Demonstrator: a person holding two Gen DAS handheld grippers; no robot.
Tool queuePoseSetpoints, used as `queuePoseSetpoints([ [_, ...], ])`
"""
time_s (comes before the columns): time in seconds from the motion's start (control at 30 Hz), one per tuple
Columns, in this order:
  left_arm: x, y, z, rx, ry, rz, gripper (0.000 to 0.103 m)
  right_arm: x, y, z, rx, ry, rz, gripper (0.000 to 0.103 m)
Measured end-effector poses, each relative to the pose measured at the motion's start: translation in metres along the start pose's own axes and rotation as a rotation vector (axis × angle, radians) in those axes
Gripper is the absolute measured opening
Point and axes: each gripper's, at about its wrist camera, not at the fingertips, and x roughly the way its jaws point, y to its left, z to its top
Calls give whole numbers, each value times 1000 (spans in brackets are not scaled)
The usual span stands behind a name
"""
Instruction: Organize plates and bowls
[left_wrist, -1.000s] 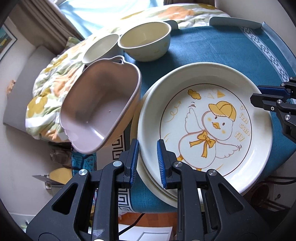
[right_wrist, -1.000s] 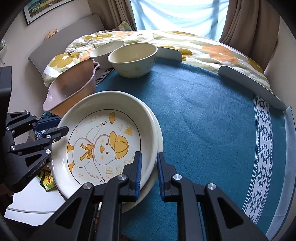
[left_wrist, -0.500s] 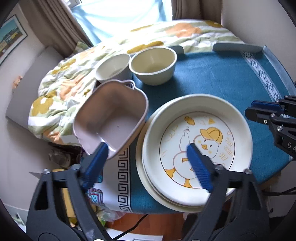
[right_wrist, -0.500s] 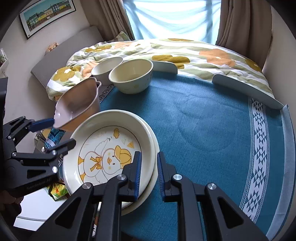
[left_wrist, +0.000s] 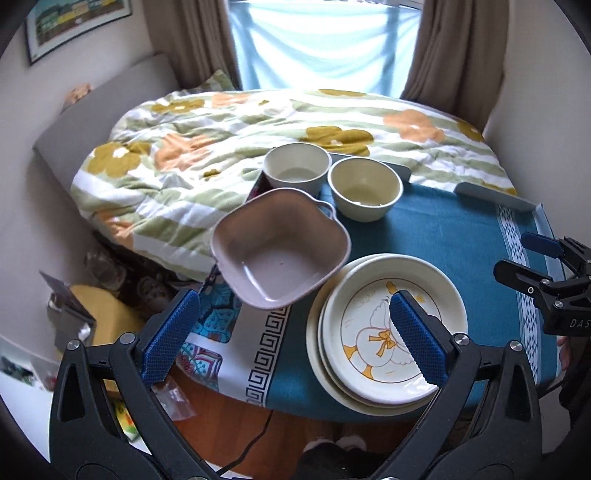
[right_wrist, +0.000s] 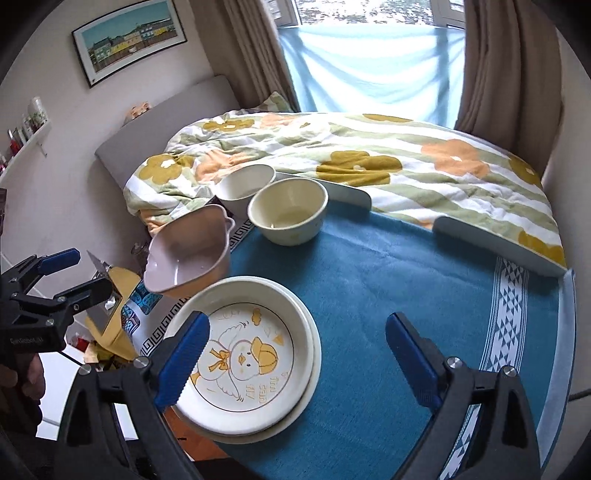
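Bedroom with curtains (right_wrist: 236, 48), a bright window (right_wrist: 369, 62) and a framed picture (right_wrist: 129, 38) on the wall. Bed with a flowered quilt (right_wrist: 369, 158) runs along the table's far edge. Table under a blue cloth (right_wrist: 399, 280) takes the foreground.

Stack of cream plates (left_wrist: 388, 332) sits at the near left corner of the table; top plate has a duck drawing, a wider plate rim shows under it. Pink square dish (left_wrist: 280, 247) just behind the stack at the left edge, tilted, its lower side over the plates' rim; whether it touches them, cannot tell. Cream bowl (left_wrist: 364, 194) stands upright at the far left corner. White bowl (left_wrist: 297, 168) just left of it at the far edge, close beside, contact unclear.

Left gripper (left_wrist: 295, 336): jaws opening, spread wide, nothing between the pads, held above the table's left edge with one blue pad in front of the duck plate. Right gripper (right_wrist: 299, 358): jaws opening, wide apart, nothing gripped, above the near edge, with the plate stack below its left finger. Each gripper shows at the side of the other's view.
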Motion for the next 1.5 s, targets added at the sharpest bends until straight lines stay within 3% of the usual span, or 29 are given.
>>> queuePoseSetpoints([
  [0.17,6,41,-3,-209,27,-35,102,11,22,38,-94,11,51,95],
  [0.47,70,83,3,-390,132,-95,102,108,51,80,-132,220,166,95],
  [0.57,102,92,5,-434,180,-129,97,144,60,84,-125,287,195,83],
  [0.87,175,96,10,-437,301,-158,76,222,76,85,-164,431,206,55],
  [0.97,189,98,12,-425,326,-162,60,235,76,86,-169,449,196,44],
  [1.03,199,97,12,-421,346,-169,42,240,77,86,-178,456,190,29],
  [1.17,209,98,12,-400,372,-161,19,242,83,87,-201,454,193,20],
  [1.23,209,98,11,-386,371,-151,16,243,83,86,-206,453,184,15],
  [1.5,206,99,14,-350,360,-142,16,240,84,86,-201,432,188,14],
])
